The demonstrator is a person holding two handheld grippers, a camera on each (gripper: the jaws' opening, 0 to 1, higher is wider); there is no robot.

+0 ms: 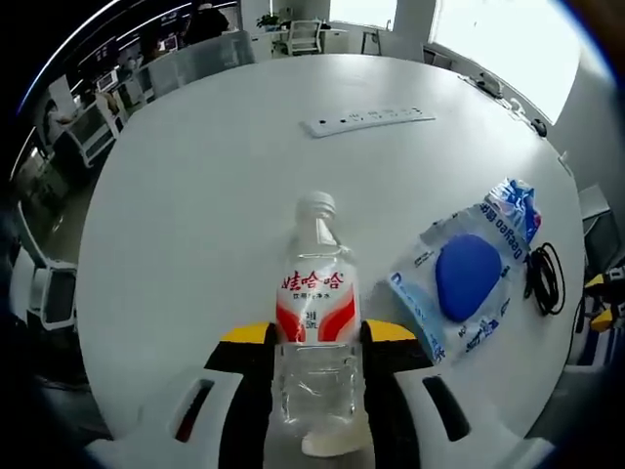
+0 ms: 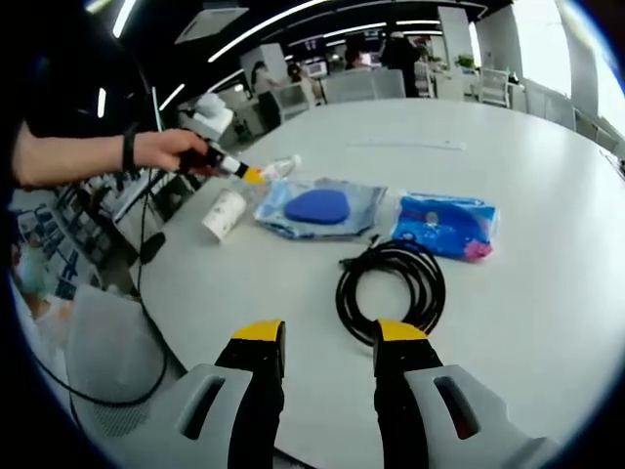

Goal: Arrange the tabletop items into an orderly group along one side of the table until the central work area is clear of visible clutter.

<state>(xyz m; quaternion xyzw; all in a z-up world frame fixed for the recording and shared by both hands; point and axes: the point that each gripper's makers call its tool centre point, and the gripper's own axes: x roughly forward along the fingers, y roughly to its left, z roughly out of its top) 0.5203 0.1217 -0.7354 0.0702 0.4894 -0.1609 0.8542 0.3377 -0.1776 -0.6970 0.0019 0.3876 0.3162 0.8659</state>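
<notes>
Bottle (image 1: 314, 322) lies between the left claw (image 1: 314, 344) jaws, pinched at mid-body; looks empty, so light, thin-walled, crushable, grip gently. Right claw (image 2: 329, 344) spread above the worktop (image 2: 527, 322), facing the coiled cable (image 2: 391, 283): floppy, take the bundle

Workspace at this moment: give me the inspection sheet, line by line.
Surface: round white table.
Job's things: water bottle lying between the left gripper's fingers; blue pad in clear bag; blue packet.
Clutter: power strip at the far side.
Grippers: left gripper shut on the bottle; right gripper open, holding nothing.
Cables: coiled black cable just ahead of the right gripper.
Surroundings: office chairs, desks.
</notes>
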